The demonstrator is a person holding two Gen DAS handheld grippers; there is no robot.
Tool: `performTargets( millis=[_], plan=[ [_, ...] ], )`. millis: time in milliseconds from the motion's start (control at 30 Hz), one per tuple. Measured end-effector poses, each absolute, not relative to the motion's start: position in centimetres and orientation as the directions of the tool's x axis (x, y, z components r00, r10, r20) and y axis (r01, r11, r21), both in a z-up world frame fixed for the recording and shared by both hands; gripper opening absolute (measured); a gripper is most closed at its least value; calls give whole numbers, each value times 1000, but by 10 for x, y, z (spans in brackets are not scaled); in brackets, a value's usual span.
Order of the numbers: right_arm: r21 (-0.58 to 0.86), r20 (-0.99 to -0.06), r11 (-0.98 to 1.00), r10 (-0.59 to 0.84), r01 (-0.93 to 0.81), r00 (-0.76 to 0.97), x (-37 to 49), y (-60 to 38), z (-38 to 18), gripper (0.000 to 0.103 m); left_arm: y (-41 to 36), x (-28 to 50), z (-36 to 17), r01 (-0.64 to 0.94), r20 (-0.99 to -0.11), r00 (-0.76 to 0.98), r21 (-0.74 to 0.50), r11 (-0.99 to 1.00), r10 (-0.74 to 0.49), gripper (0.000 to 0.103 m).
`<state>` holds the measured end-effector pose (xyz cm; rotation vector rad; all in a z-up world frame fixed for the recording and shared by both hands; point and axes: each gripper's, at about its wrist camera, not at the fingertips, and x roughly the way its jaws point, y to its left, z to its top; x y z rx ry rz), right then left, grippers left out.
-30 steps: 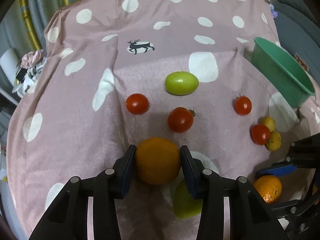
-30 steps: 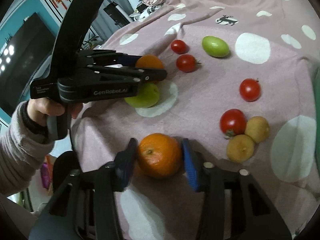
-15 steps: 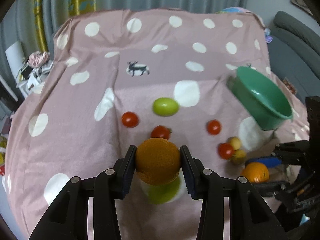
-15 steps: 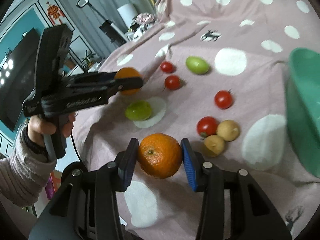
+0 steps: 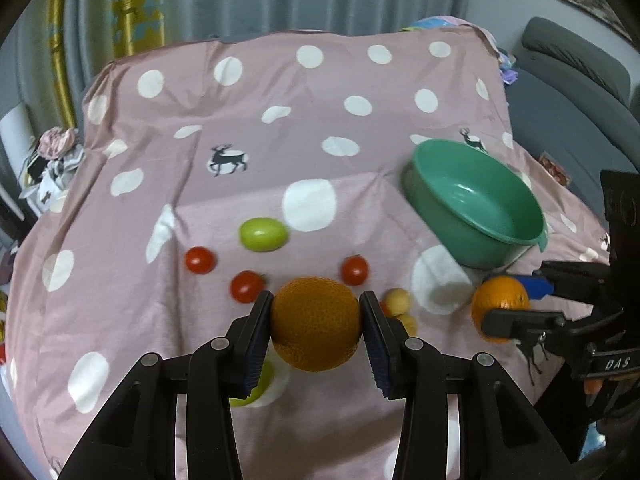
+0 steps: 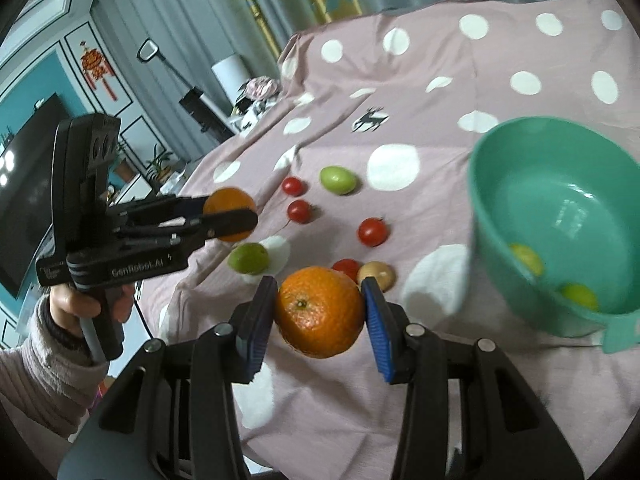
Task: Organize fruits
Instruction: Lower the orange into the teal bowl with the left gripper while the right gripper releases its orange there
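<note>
The left claw [image 5: 316,334] is clamped on an orange [image 5: 316,322], lifted clear of the pink polka-dot cloth [image 5: 280,152] covering the table. To its right, the right claw [image 6: 320,316] grips a second orange [image 6: 318,312] between its blue pads, also off the cloth. Beyond the left claw lie three red tomatoes [image 5: 200,260], with a green fruit [image 5: 263,234] farther out; another green fruit [image 6: 248,258] sits just below it. Two small yellow fruits [image 5: 396,300] rest between the claws. Ahead and right of the right claw stands a green bowl [image 6: 496,240] holding two yellow-green fruits [image 6: 578,296].
</note>
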<state>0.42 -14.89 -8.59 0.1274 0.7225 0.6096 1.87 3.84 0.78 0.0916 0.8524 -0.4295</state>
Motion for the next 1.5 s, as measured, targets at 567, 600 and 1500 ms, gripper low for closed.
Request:
performTargets(
  millis=[567,600,1500],
  plan=[
    [347,-487,876,473,-334,734,2,-233,-70,44,-32,31,29,515,-709,561,-105,851,-427,44],
    [349,-484,878,468,-327,740,2,-238,-70,44,-37,33,30,524,-707,559,-105,845,-434,44],
    [354,-503,918,347,-177,792,22,-298,-86,44,-143,68,9,667,-742,474,-48,743,-474,44]
  ],
)
